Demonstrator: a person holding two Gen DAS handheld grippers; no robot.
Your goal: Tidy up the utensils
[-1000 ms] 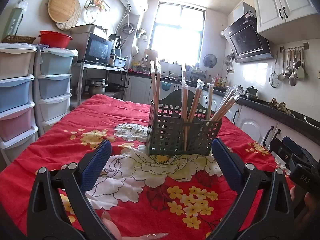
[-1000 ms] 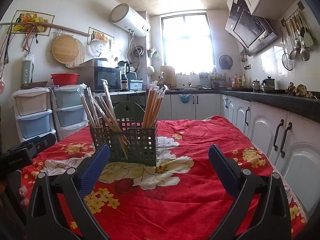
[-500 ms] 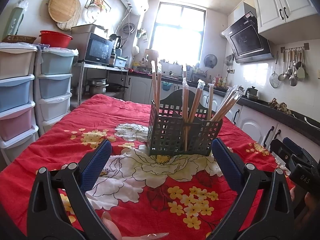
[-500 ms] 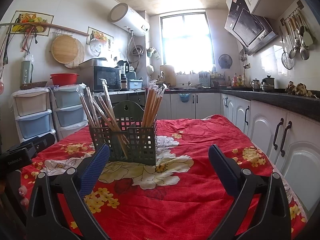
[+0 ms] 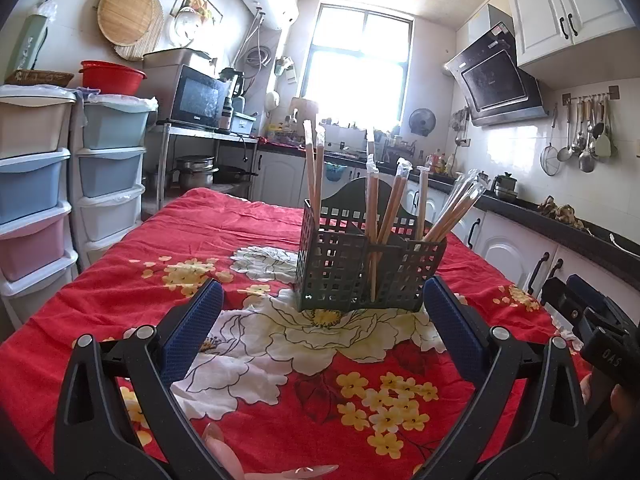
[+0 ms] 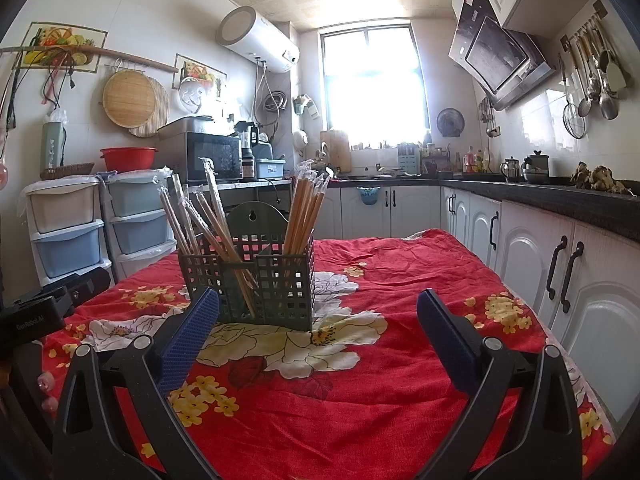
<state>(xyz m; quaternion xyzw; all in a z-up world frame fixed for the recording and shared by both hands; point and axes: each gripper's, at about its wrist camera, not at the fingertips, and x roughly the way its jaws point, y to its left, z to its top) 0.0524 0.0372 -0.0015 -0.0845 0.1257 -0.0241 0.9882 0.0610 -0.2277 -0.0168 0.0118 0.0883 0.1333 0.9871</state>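
**Both grippers spread and empty before a filled chopstick caddy**

The left gripper [image 5: 322,316] sits low in its frame with blue-padded fingers [image 5: 192,330] spread wide and nothing between them; the right gripper [image 6: 316,320] is likewise agape and empty. Both point at the dark green perforated plastic caddy [image 5: 360,276], which stands upright at the centre of the left view and left of centre in the right view, on the red flower-printed tablecloth [image 6: 360,400]. Neither gripper touches it. This reads as a resting stance, perhaps because the sorting is nearly or fully done.

The caddy is divided into compartments. Wrapped wooden chopsticks [image 5: 452,212] stand in it, leaning on the walls: a tight bundle [image 6: 306,208] on one side, looser sticks [image 6: 192,216] fanned on the other, a pair at the far-left corner in the left view. No loose utensils show on the cloth.
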